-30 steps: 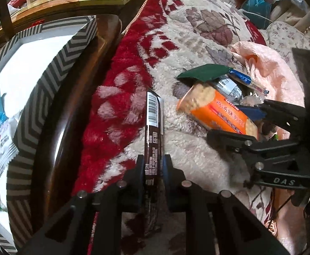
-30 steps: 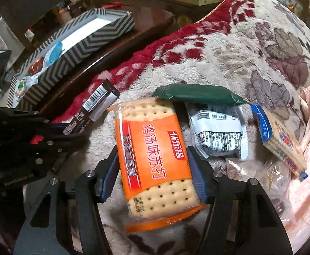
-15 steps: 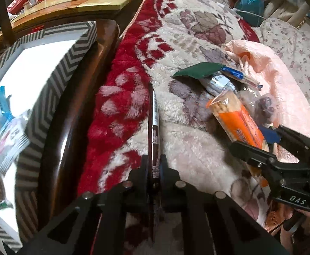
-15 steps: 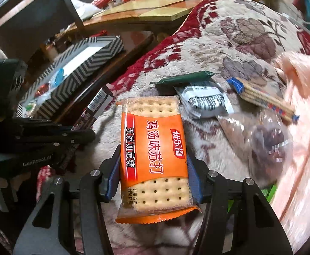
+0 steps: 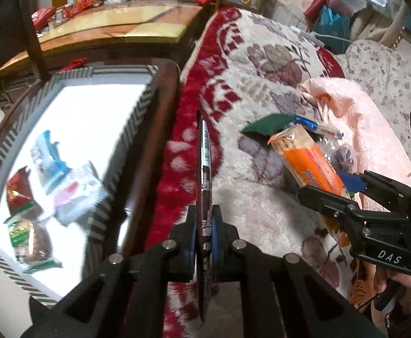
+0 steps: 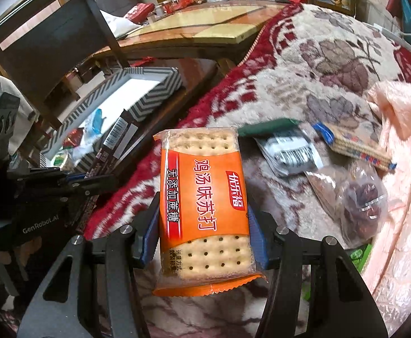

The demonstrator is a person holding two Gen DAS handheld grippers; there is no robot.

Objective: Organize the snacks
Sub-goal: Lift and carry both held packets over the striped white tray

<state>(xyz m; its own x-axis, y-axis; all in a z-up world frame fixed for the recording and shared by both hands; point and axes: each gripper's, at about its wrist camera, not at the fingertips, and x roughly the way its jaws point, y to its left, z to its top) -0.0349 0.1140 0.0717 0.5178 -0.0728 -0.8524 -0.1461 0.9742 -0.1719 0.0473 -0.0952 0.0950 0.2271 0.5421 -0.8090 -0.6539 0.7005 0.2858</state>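
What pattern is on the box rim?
Black-and-white chevron stripes on the box rim, clearest from the left wrist.

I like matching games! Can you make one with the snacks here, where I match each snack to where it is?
Things:
1. orange cracker pack
2. thin dark snack bar
3. green packet
4. red snack bag

Places:
A. lying on the blanket
B. inside the zigzag box
C. gripped by the left gripper
D. gripped by the right gripper

Pairs: 1-D, 2-C, 3-A, 4-B
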